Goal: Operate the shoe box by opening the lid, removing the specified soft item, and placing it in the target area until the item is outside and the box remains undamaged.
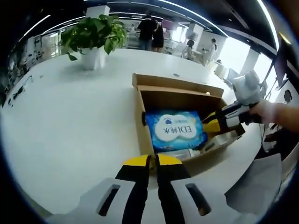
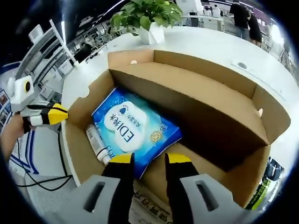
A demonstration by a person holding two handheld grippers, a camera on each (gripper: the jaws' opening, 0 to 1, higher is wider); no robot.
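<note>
Each gripper is light grey with slotted shoulders, black jaws and yellow tips: the left gripper (image 1: pixel 153 161) and the right gripper (image 2: pixel 149 158) match in build and colour.

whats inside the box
In the open box lies a blue soft pack, with a white tube-like item beside it. Whatever is under the pack is covered.
</note>
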